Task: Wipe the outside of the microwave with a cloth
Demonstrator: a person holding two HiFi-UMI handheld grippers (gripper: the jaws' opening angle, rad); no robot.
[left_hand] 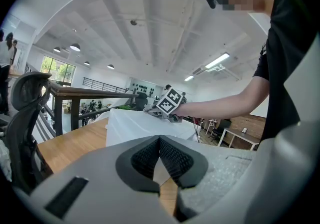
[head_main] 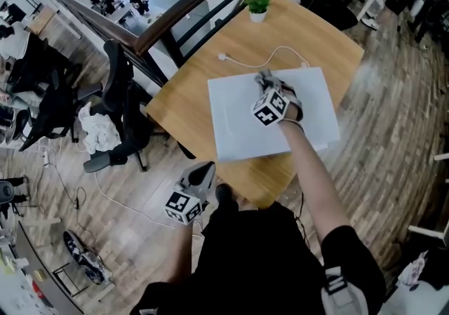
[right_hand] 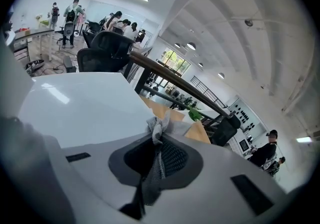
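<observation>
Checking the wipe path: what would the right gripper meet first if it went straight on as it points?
The right gripper, shut on the cloth, would likely skim the microwave's top; past its far edge, perhaps the potted plant.

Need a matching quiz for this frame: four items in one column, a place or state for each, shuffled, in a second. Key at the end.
Items
1. cloth
2. plant
3. left gripper
4. chair

Place or state
A. far corner of the table
B. shut, empty, off the table's near corner
C. pinched in the right gripper, at the microwave top
D. black, on the floor beside the table

Pairs: 1-C, 2-A, 3-B, 4-D
</observation>
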